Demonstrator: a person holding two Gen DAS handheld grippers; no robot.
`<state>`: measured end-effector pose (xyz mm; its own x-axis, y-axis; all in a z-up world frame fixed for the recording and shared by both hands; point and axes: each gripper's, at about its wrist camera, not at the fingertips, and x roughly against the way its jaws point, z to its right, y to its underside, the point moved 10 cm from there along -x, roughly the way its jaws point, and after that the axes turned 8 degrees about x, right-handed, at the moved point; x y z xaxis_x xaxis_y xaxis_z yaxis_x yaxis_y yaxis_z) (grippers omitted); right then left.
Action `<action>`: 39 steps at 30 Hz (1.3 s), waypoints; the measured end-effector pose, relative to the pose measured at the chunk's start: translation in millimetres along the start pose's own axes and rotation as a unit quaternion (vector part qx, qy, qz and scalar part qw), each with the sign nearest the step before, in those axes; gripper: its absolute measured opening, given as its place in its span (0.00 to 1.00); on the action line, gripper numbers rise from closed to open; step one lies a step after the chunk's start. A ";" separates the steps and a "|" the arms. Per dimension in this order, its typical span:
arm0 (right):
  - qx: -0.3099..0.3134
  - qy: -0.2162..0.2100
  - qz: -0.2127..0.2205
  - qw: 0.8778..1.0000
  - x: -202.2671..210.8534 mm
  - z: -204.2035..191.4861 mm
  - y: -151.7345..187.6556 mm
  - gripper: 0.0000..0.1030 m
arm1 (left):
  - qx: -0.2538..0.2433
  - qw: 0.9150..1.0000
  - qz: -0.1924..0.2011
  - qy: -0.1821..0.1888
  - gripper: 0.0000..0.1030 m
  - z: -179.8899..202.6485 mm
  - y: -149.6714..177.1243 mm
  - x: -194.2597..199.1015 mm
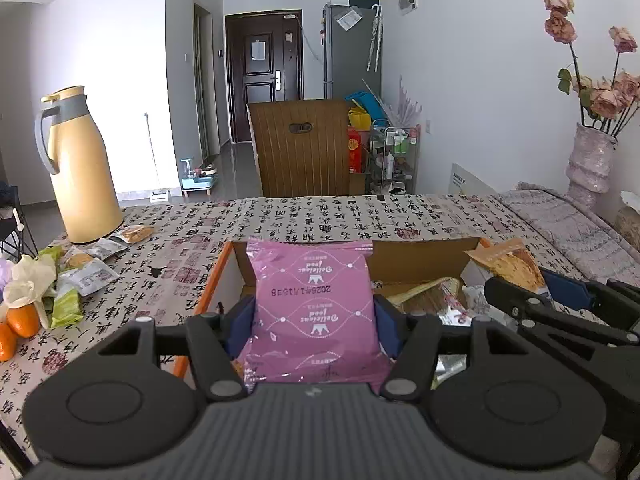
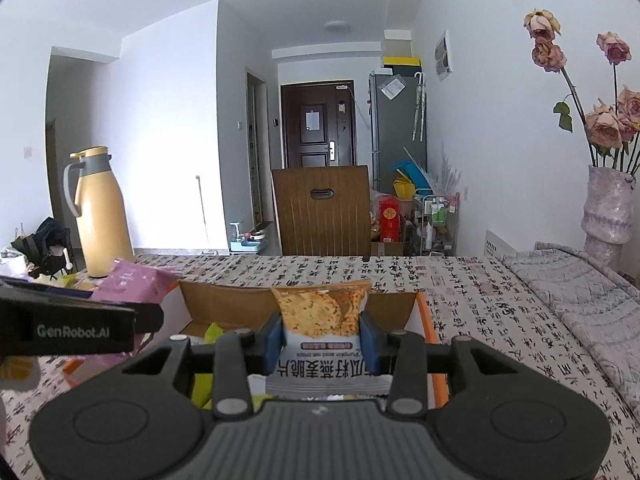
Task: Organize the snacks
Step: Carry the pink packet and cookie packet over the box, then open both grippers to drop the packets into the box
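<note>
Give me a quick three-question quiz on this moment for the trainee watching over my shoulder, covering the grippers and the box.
1. True or false: the left gripper is clamped on a purple snack packet.
2. What does the right gripper hold? A) a green packet B) an orange-and-white crisps packet C) nothing
3. Fill in: both packets hang above the open cardboard ___ with orange edges.

Key
1. True: the blue pads press on both sides of the packet.
2. B: it stands upright between the pads.
3. box. More loose packets lie on the patterned tablecloth near the yellow thermos jug.
</note>
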<state>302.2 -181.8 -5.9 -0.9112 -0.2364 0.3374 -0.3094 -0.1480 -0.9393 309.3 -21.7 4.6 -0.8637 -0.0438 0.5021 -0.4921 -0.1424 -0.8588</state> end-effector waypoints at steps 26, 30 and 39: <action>-0.016 -0.004 -0.032 0.999 -47.9 4.9 22.4 0.42 | 0.031 0.999 -0.014 0.014 0.76 -17.2 8.8 -54.0; -0.024 0.004 -0.027 0.999 -45.3 10.1 20.2 0.76 | 0.032 0.999 0.007 0.014 0.87 -16.8 3.9 -46.3; -0.041 0.014 -0.029 0.999 -43.4 16.6 21.8 1.00 | 0.043 0.999 0.017 0.009 1.00 -20.6 0.4 -44.2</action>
<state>339.5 -190.6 -40.0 -0.8976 -0.2026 0.3914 -0.3828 -0.0819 -0.9202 345.0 0.5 -20.0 -0.8821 -0.0317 0.4701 -0.4519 -0.2257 -0.8631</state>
